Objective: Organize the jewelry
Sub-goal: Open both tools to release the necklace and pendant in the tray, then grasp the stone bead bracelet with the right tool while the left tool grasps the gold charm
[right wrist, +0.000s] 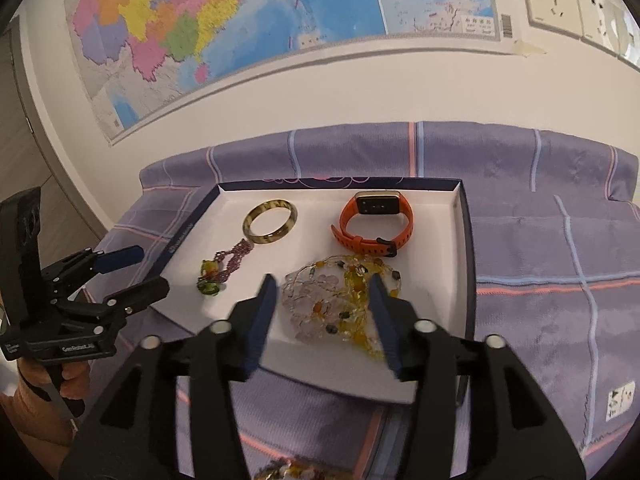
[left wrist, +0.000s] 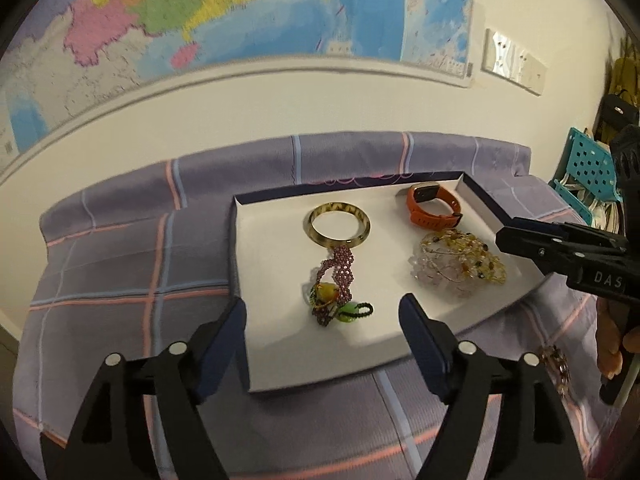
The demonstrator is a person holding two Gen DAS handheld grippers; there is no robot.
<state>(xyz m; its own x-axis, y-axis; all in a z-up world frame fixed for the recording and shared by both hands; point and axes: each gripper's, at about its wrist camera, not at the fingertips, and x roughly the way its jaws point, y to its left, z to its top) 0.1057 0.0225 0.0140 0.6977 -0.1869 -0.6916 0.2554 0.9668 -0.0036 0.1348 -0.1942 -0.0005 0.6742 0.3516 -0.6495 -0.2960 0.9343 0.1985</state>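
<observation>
Legible text: "DAS" in white on the right gripper (left wrist: 520,240) body, cut off at frame edge. "GenRobot.AI" on the left gripper (right wrist: 128,272) body. Wall map (right wrist: 280,20) lettering and tray rim (right wrist: 180,240) print too small to read.

Ahead of the tools, one tray (right wrist: 464,240) holds one bangle (right wrist: 270,221), one orange watch (right wrist: 374,220), two beaded heaps (right wrist: 340,300).
</observation>
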